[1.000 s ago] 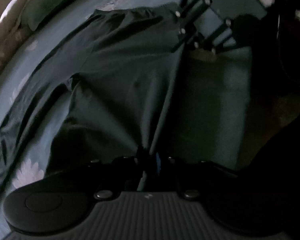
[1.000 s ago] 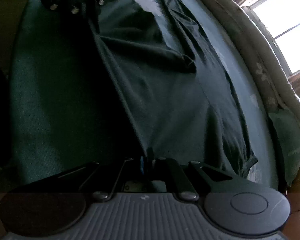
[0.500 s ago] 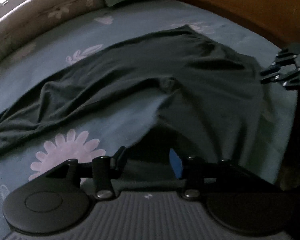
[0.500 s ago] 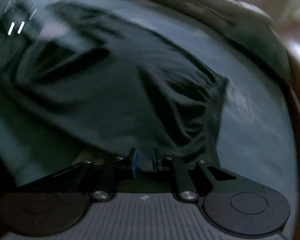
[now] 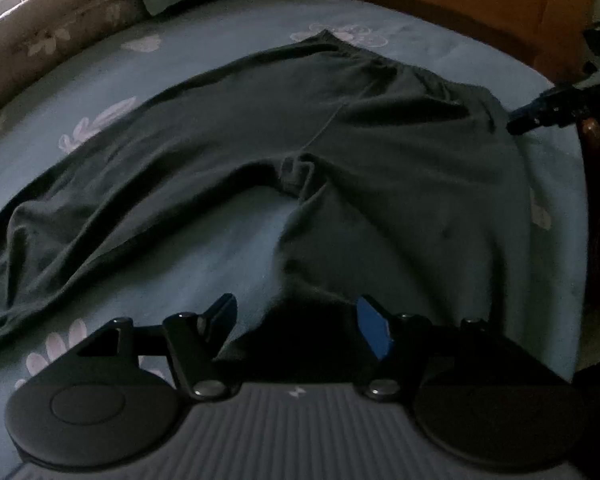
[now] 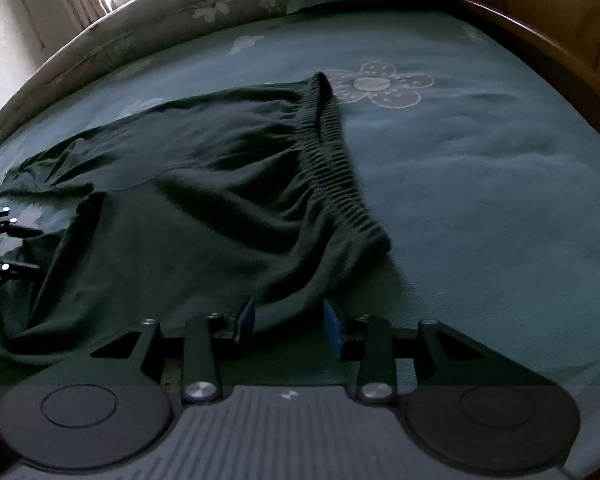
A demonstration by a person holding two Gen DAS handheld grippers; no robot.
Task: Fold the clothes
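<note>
**Dark trousers lying spread on bed, both grippers spread and empty**

Left wrist view: the dark trousers [image 5: 380, 168] are lying flat on the blue flowered bedsheet [image 5: 204, 252], legs splayed apart in a V toward the left. The left gripper [image 5: 296, 320] is hovering at the near leg's edge, jaws standing wide apart, holding nothing.

Right wrist view: the elastic waistband [image 6: 332, 152] is lying gathered and ridged, facing the headboard [image 6: 540, 40]. The right gripper [image 6: 288, 326] is hanging just over the near fabric, jaws spread, pinching nothing.

Judgement: the cloth is looking light, limp and prone to wrinkling; waistband corners and leg hems are offering the firmest hold.
</note>
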